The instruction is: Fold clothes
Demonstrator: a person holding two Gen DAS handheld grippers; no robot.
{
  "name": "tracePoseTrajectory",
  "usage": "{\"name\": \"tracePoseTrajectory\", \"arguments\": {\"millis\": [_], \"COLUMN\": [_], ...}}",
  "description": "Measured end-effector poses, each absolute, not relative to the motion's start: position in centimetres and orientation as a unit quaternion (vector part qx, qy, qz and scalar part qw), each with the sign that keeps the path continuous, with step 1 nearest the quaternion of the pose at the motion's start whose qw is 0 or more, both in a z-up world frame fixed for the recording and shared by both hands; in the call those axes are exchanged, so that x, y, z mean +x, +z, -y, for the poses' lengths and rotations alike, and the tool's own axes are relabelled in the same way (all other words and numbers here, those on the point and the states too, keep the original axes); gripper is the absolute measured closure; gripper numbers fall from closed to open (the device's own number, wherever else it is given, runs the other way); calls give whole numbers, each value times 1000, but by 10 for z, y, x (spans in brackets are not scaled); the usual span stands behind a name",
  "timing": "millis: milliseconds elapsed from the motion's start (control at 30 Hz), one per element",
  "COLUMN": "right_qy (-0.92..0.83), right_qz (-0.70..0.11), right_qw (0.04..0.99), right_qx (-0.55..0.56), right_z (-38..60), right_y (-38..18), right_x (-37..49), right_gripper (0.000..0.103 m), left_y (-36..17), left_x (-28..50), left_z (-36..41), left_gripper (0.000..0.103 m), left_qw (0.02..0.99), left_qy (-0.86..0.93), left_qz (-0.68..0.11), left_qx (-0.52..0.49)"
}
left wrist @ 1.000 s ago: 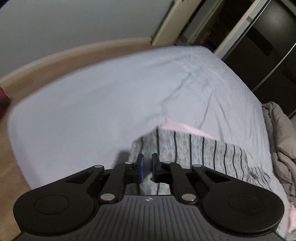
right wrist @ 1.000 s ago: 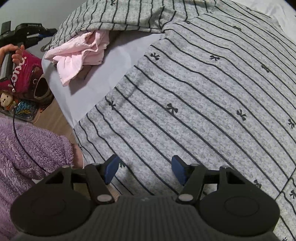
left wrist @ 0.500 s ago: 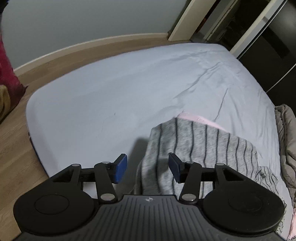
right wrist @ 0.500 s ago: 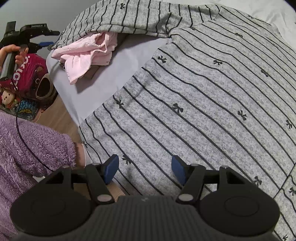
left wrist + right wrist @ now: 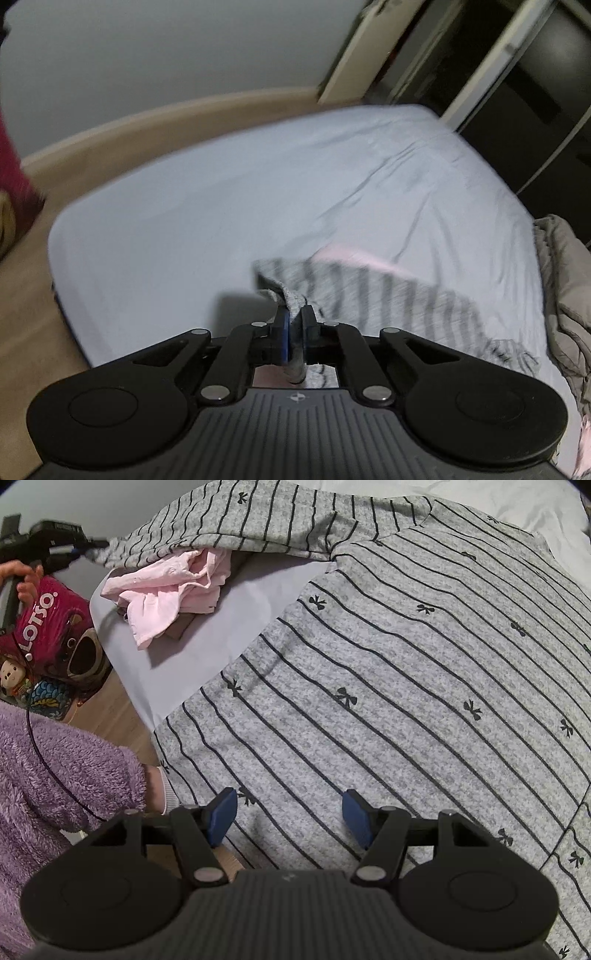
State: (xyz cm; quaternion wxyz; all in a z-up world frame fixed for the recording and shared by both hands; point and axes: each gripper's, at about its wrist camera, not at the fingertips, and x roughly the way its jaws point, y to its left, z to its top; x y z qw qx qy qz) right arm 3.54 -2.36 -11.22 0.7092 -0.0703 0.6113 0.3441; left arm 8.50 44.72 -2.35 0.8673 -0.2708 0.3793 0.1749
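On a bed lies a grey striped top, its sleeve pinched in the closed left fingers; the right fingers hover wide open over its hem.

Left hand-held gripper clamped shut; right hand-held gripper spread wide.

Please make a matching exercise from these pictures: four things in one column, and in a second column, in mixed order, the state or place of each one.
Things:
1. left gripper
2. right gripper
3. pink garment
4. purple fleece sleeve

States or places:
A. crumpled on the bed sheet, partly under the sleeve of the grey striped top
B. open above the striped cloth
C. shut on a bunched cloth edge
D. beside the bed edge

Pairs: 1-C, 2-B, 3-A, 4-D
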Motion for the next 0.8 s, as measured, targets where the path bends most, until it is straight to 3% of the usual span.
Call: {"name": "tracePoseTrajectory", "arguments": {"millis": [400,800], "right_qy": [337,316], "right_qz": [-606,-598], "right_qw": [716,733], "right_qx": [-78,-74], "right_z": [26,39], "right_y": [-109,-105], "right_x": [36,39], "right_gripper": [37,37], "left_y": [60,52], "left_x": [71,39], "left_z": [-301,-177], "left_gripper": [99,99], "left_qw": [948,899], "left_qy": [-83,-300], "left_qz": [-282,-317], "left_qx": [-120,-43]}}
